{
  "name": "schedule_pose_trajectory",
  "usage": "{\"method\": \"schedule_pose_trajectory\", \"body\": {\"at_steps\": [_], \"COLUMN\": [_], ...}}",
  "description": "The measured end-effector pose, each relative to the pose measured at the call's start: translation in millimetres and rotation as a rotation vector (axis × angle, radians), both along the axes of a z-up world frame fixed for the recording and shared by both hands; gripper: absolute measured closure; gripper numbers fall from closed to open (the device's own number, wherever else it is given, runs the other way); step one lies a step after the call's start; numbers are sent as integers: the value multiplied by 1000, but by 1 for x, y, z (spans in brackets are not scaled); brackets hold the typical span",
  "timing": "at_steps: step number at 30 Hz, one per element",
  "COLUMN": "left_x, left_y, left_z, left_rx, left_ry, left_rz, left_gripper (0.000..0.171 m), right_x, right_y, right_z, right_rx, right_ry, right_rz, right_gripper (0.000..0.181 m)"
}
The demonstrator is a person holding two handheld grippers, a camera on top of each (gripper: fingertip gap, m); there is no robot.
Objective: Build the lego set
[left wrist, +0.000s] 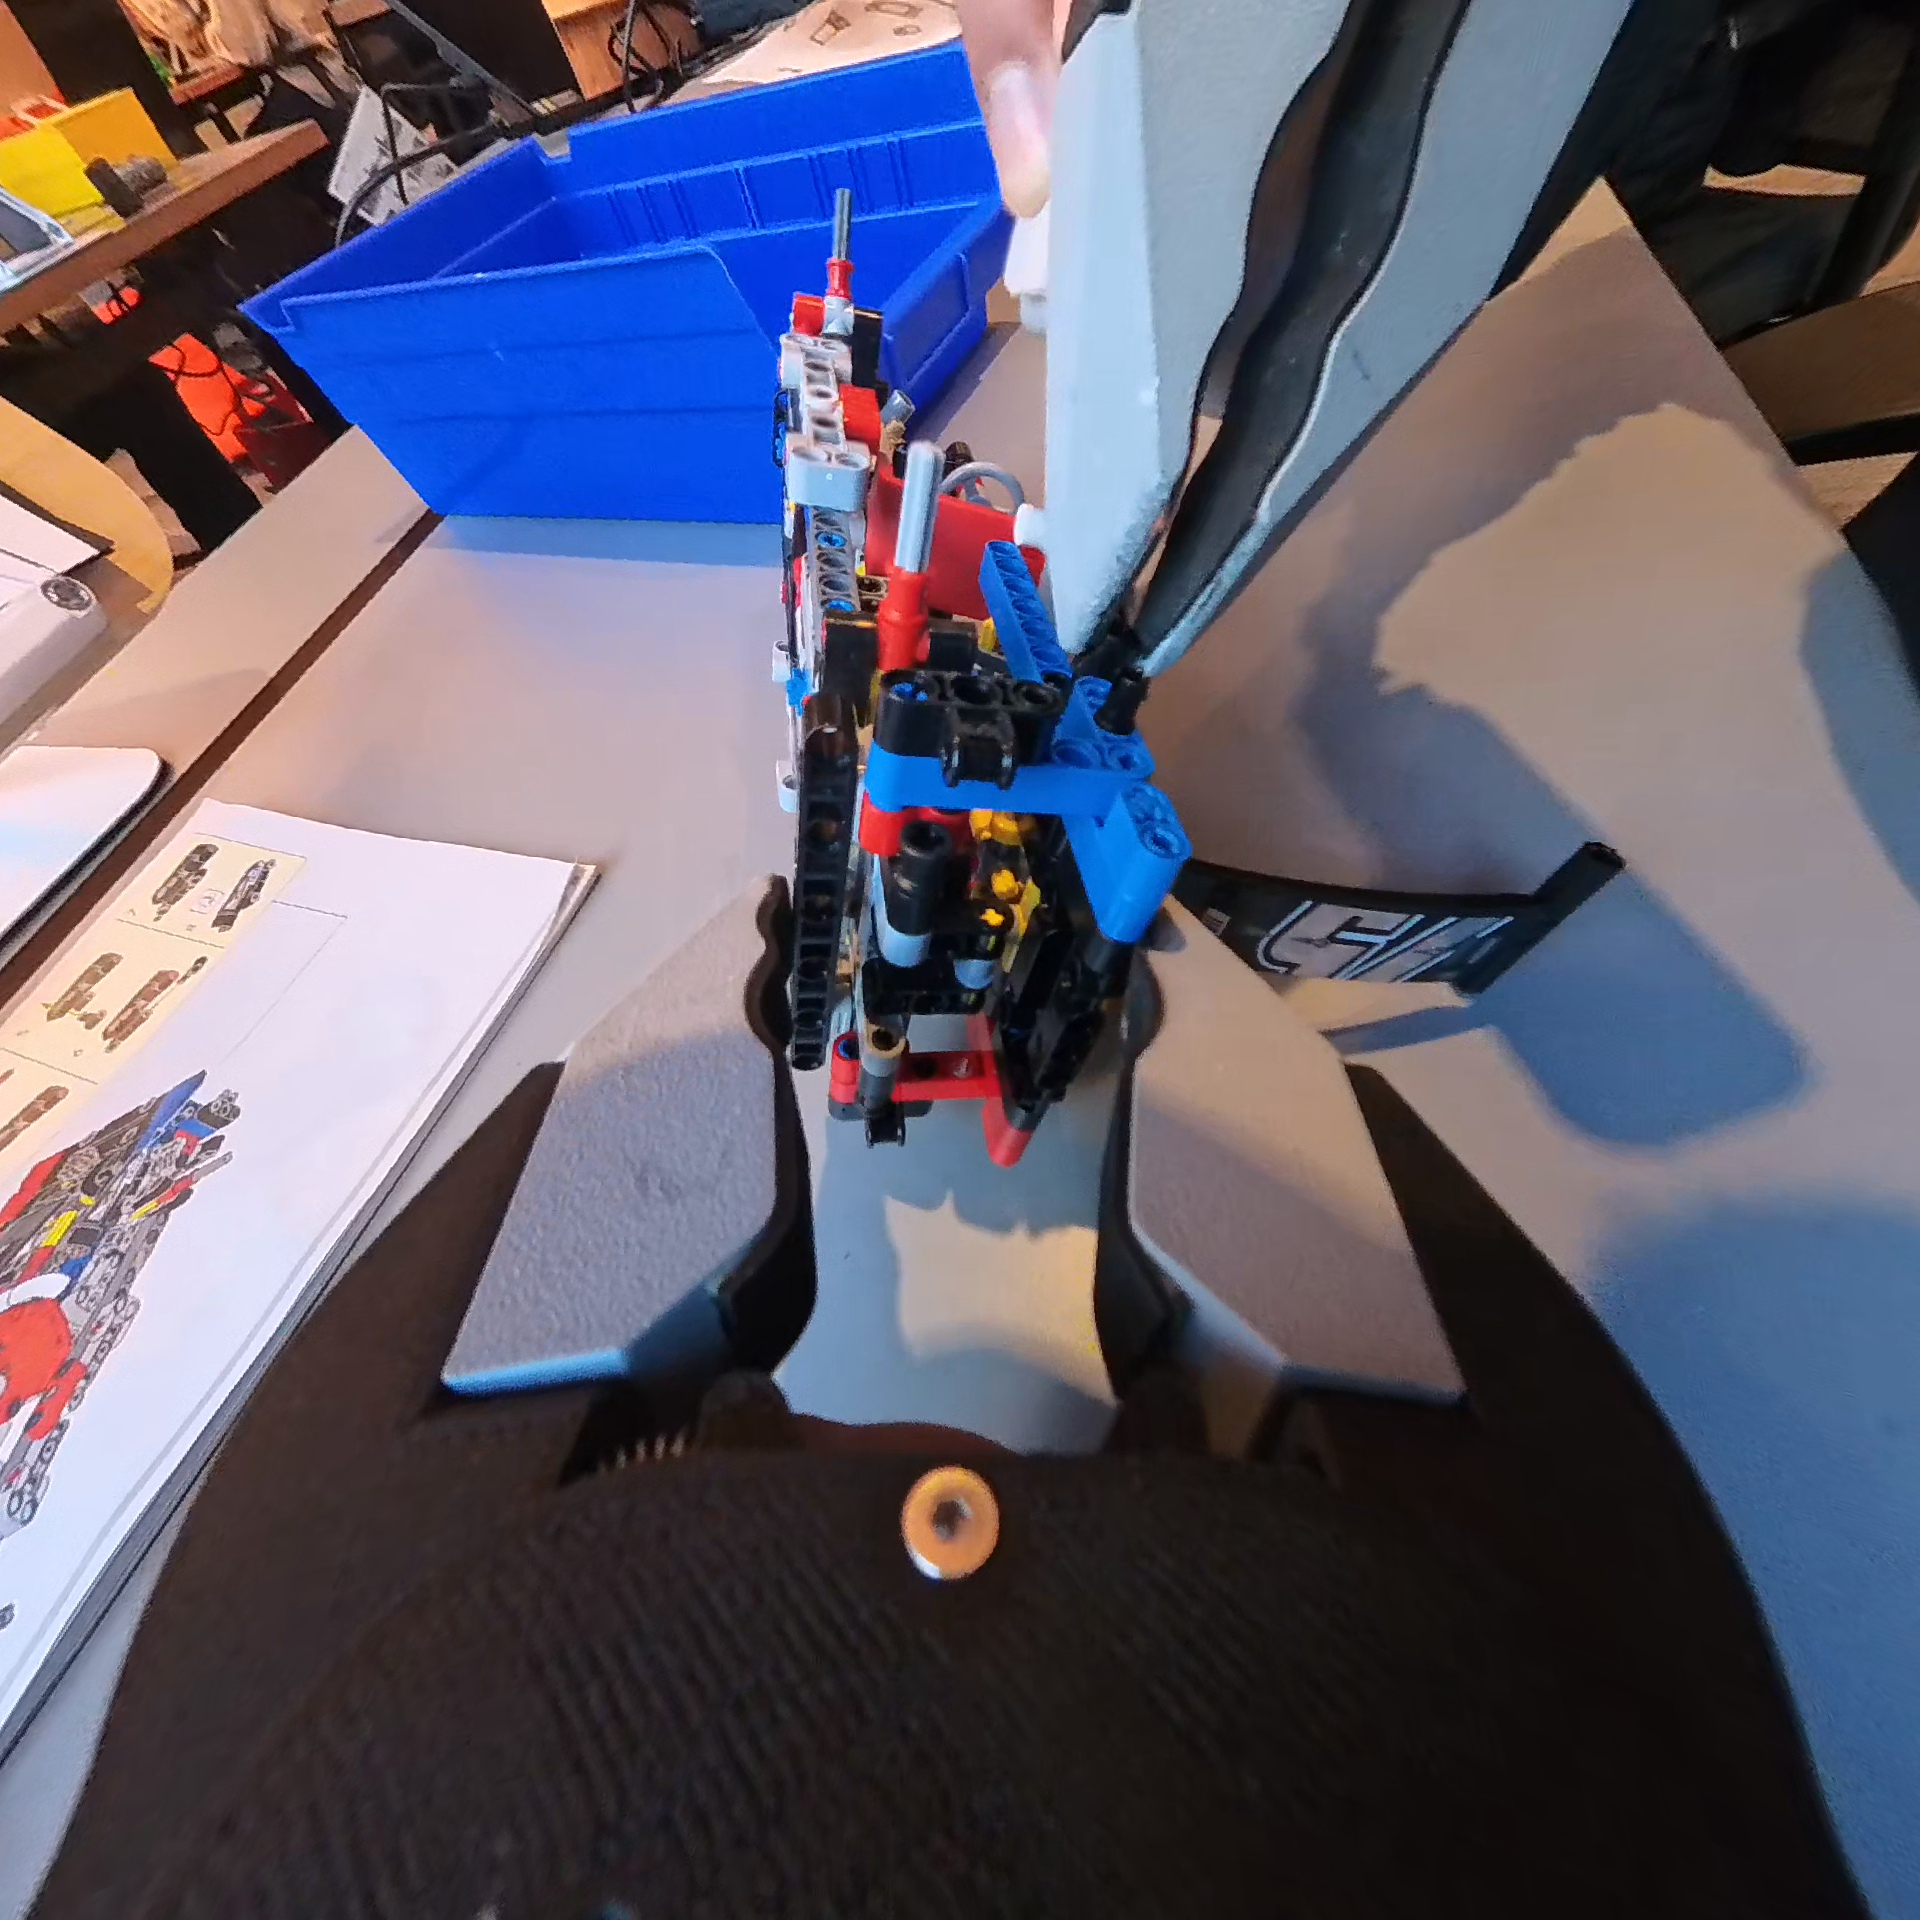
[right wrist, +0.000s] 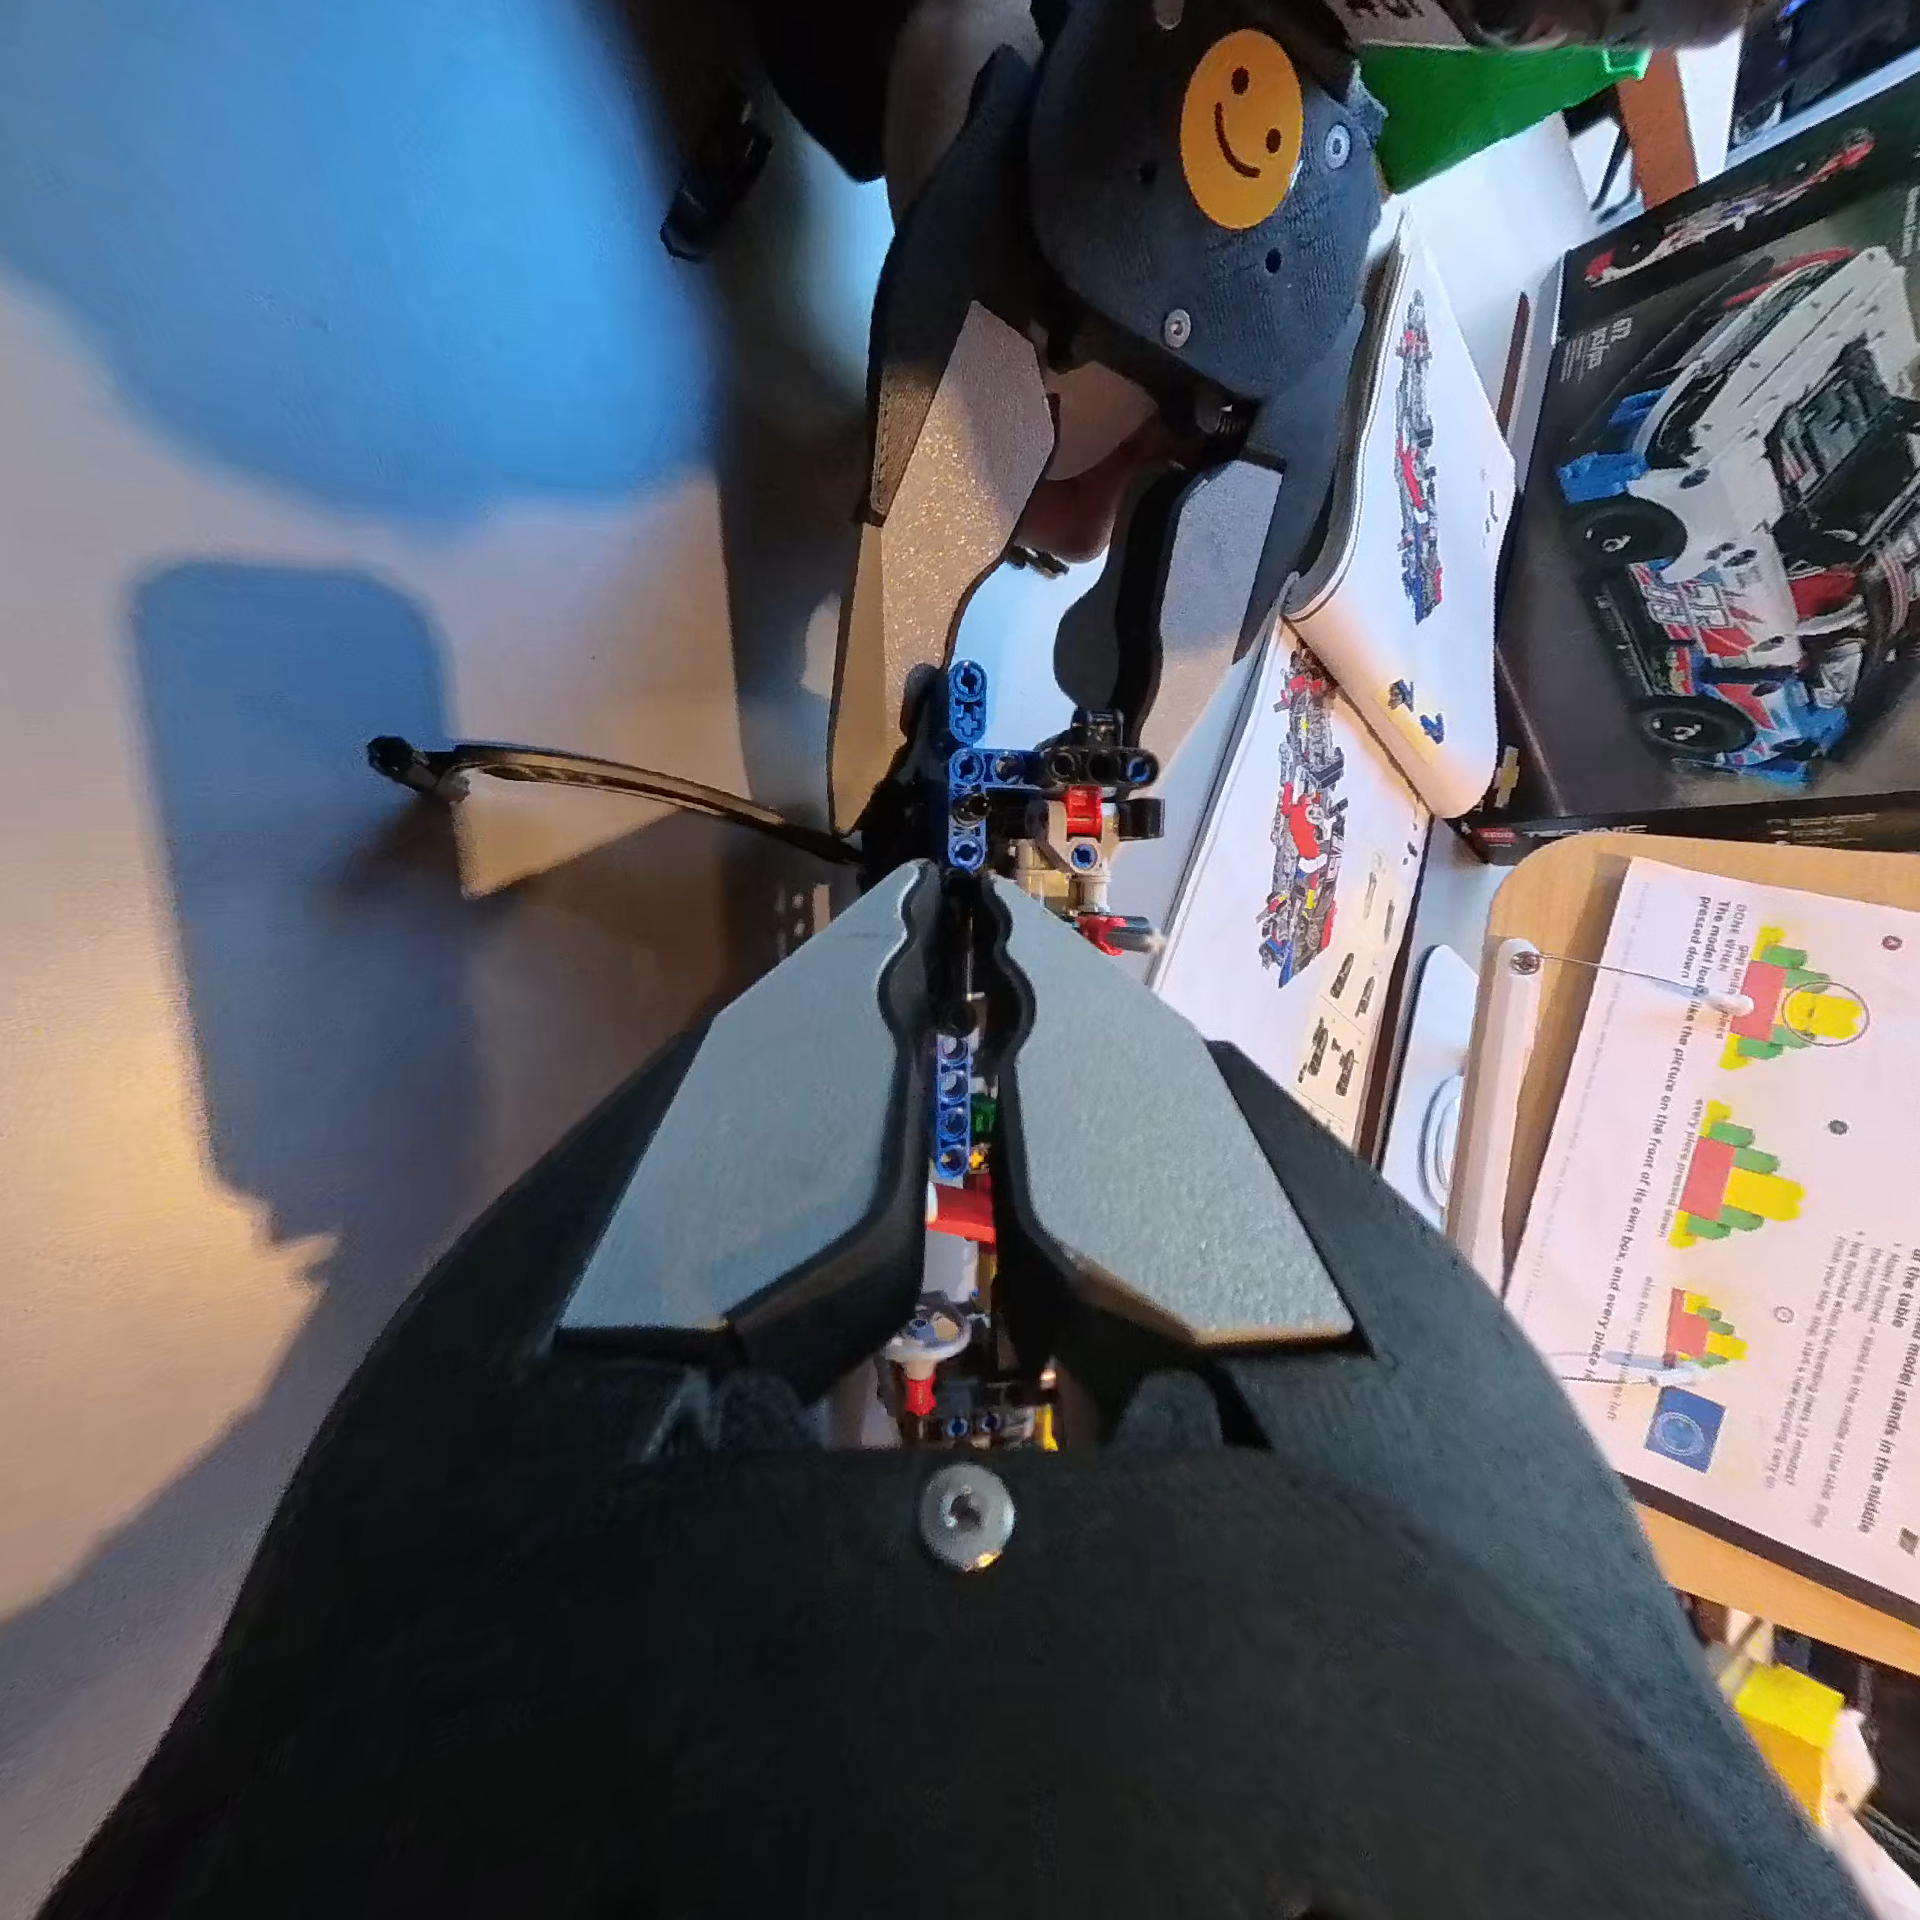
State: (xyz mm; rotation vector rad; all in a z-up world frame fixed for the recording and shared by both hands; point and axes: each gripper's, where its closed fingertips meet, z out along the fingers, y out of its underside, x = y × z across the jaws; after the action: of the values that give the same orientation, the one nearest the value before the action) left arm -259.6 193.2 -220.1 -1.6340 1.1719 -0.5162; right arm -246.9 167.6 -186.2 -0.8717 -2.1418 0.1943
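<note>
The part-built Lego model (left wrist: 935, 790), made of black, red, blue and grey beams, stands on the grey table (left wrist: 540, 675). My left gripper (left wrist: 956, 940) is shut on its near end, one finger on each side. My right gripper (left wrist: 1117, 665) comes down from above at the model's right side, next to a blue beam (left wrist: 1023, 613). In the right wrist view my right gripper (right wrist: 961, 883) is shut on a small black piece (right wrist: 961, 971), tip against the model (right wrist: 1039, 800). The left gripper (right wrist: 997, 717) shows beyond it. A black curved panel (left wrist: 1382, 935) lies on the table to the right.
A blue bin (left wrist: 623, 343) stands behind the model. An open instruction booklet (left wrist: 270, 1039) lies at the left. In the right wrist view, the set's box (right wrist: 1714, 520) and a printed sheet on a wooden board (right wrist: 1714, 1195) lie beyond the booklet (right wrist: 1299, 883). My right fingertips sit around 5 cm from my left ones.
</note>
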Motion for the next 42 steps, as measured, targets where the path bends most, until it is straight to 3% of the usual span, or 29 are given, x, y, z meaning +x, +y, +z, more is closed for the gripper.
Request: {"method": "schedule_pose_trajectory", "body": {"at_steps": [5,10,18,21,24,27,31,36,39,41,42], "left_x": [0,-1,-2,-1,-3,-2,-1,-2,0,-1,-1], "left_y": [1,1,1,1,2,2,1,2,0,0,0], "left_z": [-1,-1,-2,-2,-2,-2,-2,-2,-1,-1,-1], "left_rx": [15,10,7,10,9,9,8,-4,-6,4,4], "left_ry": [14,13,24,23,21,15,11,-5,-13,-8,-9], "left_rz": [8,11,16,19,20,25,24,26,15,16,16], "left_gripper": [111,111,111,111,111,111,111,111,111,112,112], "right_x": [0,0,0,1,0,-1,1,-1,0,2,5], "right_y": [1,1,2,2,3,4,7,8,4,-1,0], "right_z": [-2,-1,-3,-5,-5,-4,-9,-6,0,12,17], "right_rx": [42,-113,165,70,-130,-205,-233,-78,-119,-126,-108], "right_ry": [6,88,-49,-82,-97,-55,-20,17,53,108,123], "right_rz": [-55,-166,86,104,35,-14,-76,-34,-36,-18,-16], "right_gripper": [178,179,178,178,178,178,178,178,178,159,158]}}
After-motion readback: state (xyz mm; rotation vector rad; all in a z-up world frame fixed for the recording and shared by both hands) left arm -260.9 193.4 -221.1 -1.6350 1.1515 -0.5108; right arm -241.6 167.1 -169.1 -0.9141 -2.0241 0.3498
